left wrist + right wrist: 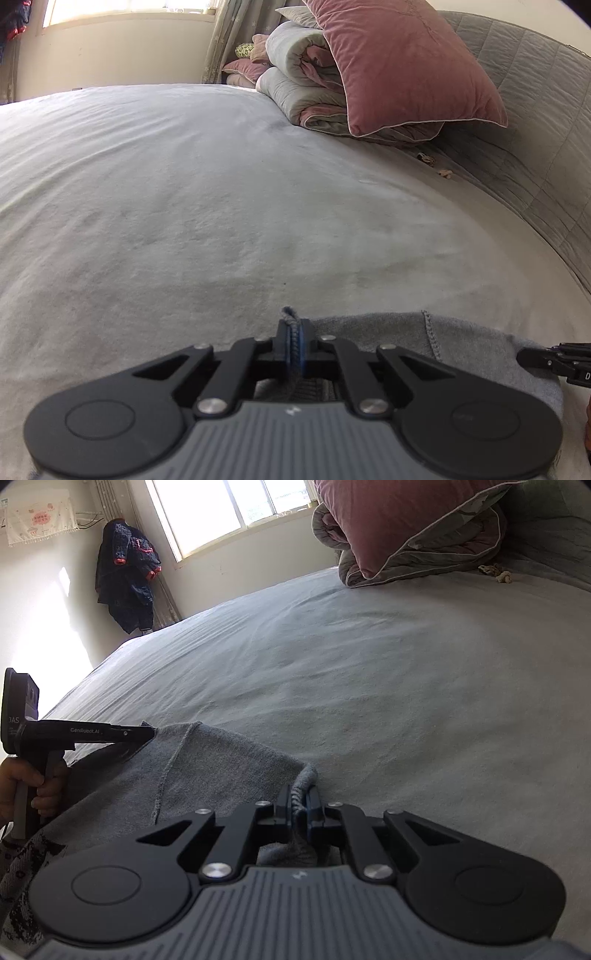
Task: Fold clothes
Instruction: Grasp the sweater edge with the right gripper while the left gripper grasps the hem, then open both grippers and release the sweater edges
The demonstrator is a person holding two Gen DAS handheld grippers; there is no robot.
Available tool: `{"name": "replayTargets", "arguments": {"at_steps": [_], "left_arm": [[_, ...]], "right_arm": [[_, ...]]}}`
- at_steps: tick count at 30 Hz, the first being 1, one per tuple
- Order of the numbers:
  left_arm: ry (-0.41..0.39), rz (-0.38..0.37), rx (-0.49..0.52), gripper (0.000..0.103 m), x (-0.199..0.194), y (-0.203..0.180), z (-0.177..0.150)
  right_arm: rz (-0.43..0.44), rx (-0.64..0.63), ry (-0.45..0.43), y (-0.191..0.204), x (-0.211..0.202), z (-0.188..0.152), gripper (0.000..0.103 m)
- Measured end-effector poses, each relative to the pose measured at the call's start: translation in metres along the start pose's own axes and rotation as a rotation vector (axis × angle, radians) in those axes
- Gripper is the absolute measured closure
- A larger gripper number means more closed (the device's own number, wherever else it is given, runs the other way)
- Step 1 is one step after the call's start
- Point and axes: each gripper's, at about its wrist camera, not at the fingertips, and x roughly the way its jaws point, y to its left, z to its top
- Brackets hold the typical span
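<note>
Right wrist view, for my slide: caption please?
Both tongs pinch the grey sweater's edge above the bed.

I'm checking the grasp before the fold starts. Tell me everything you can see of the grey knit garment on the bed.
The grey knit garment looks like a soft, fine-knit sweater with a visible raised seam line. It lies partly on the pale bed sheet, its far edge lifted. The left hand-held gripper is shut on one bunched corner, the right hand-held gripper on another, so the edge spans between them. A black-and-white patterned area shows at the lower left of the right wrist view; whether it is part of the garment is unclear.
</note>
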Motion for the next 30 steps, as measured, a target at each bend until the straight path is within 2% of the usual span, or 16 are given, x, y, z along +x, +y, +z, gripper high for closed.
{"name": "replayTargets", "arguments": {"at_steps": [6,9,14,17,22,25,26,27,29,30], "left_arm": [[-0.122,-0.008,0.068,0.1,-0.005,-0.033,0.026],[-0.146,0.006,0.122,0.1,0.005,-0.05,0.028],[-0.102,0.077,0.167,0.1,0.041,-0.059,0.012],[-0.074,0.095,0.156,0.099,0.054,-0.055,0.005],[-0.069,0.135,0.199,0.097,0.053,-0.064,0.005],[-0.065,0.163,0.22,0.091,0.049,-0.072,0.006],[-0.063,0.165,0.212,0.086,0.046,-0.074,0.007],[-0.061,0.166,0.205,0.076,0.044,-0.075,0.007],[-0.058,0.161,0.183,0.064,0.036,-0.078,0.007],[-0.056,0.157,0.171,0.064,0.032,-0.079,0.007]], "right_arm": [[-0.098,0.04,-0.13,-0.009,-0.028,0.014,0.097],[-0.176,0.024,-0.178,-0.012,-0.038,0.021,0.097],[-0.223,0.039,-0.151,-0.025,-0.022,0.016,0.097],[-0.237,0.04,-0.108,-0.028,-0.006,0.01,0.097],[-0.231,0.059,-0.073,-0.03,0.003,0.005,0.094],[-0.209,0.091,-0.079,-0.033,0.0,0.006,0.088],[-0.196,0.106,-0.079,-0.034,-0.001,0.006,0.088],[-0.182,0.121,-0.08,-0.036,-0.003,0.007,0.087],[-0.149,0.154,-0.084,-0.04,-0.007,0.008,0.086],[-0.137,0.168,-0.089,-0.042,-0.009,0.008,0.086]]}}
